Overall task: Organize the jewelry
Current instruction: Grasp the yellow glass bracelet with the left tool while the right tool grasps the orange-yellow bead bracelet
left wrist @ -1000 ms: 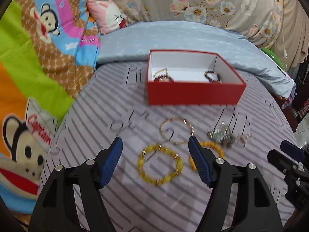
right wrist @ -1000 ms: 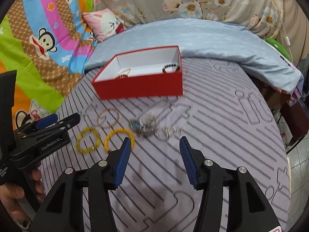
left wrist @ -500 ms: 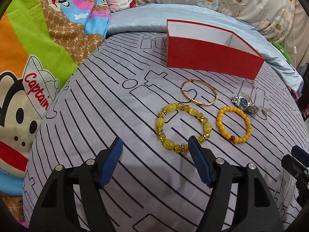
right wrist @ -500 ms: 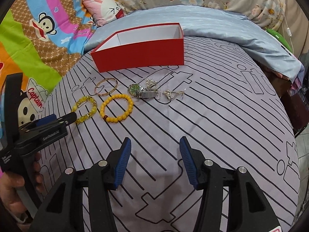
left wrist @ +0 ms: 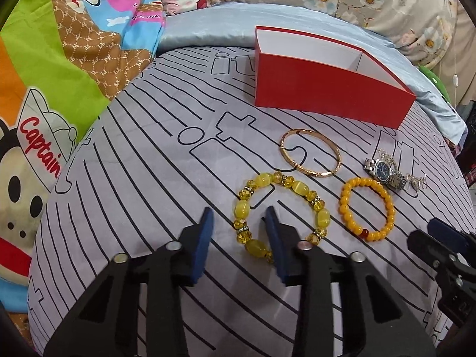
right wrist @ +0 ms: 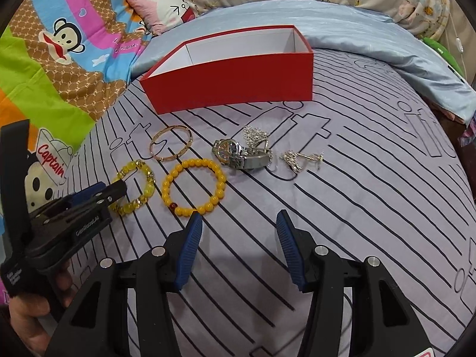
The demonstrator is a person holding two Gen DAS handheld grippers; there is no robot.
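A yellow faceted bead bracelet (left wrist: 322, 217) lies on the striped grey bedcover. My left gripper (left wrist: 239, 217) is low over it. Its jaws are closing with the bracelet's left beads between them, and a gap still shows on both sides. To the right lies an orange bead bracelet (left wrist: 346, 208), with a gold bangle (left wrist: 315, 174) behind them. A silver watch (right wrist: 230, 150) and silver chain pieces (right wrist: 297, 157) lie further right. My right gripper (right wrist: 239, 220) is open over bare cloth, its left finger just short of the orange bracelet (right wrist: 220, 184). The red box (right wrist: 232, 80) stands behind.
A pale blue pillow (right wrist: 342, 26) and floral bedding lie behind the box. A bright cartoon-monkey blanket (left wrist: 59, 59) covers the left side. A hand (right wrist: 32, 321) holds the left gripper (right wrist: 111, 189) at lower left. The bed's edge drops off at the right.
Both grippers have sunk toward the bedcover and closer to the jewelry. The left jaws have narrowed around the yellow bracelet's left side. The right jaws keep the same width.
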